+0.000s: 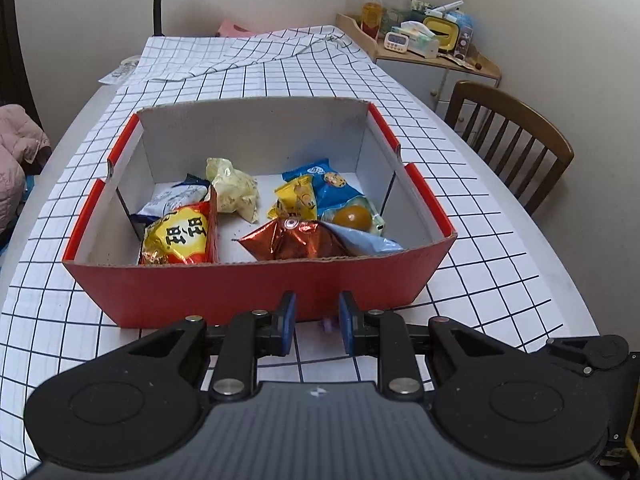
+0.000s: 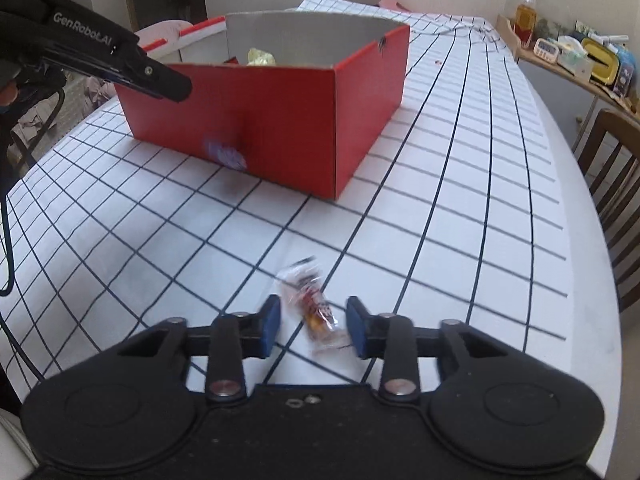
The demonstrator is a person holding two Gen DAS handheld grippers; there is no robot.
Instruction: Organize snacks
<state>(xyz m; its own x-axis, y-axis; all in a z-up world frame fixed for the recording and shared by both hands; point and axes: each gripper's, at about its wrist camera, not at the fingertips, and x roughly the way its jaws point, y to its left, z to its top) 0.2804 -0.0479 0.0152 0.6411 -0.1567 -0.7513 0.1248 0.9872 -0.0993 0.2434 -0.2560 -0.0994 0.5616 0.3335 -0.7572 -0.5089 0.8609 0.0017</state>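
Left wrist view: the left gripper [image 1: 317, 322] hangs before the red box [image 1: 256, 292], its jaws drawn together with nothing clamped — snack packets [image 1: 280, 216] lie inside the box. Right wrist view: the right gripper [image 2: 312, 326] straddles a small wrapped candy [image 2: 314, 308] on the checked tablecloth [image 2: 440, 220] — pads apart, not pressing it.

Left tongs [image 1: 317, 322] angled downward, jaws closed to a narrow gap, right tongs [image 2: 313, 326] angled downward, jaws parted

"GenRobot.AI" on left hand-held gripper [image 2: 180, 88].
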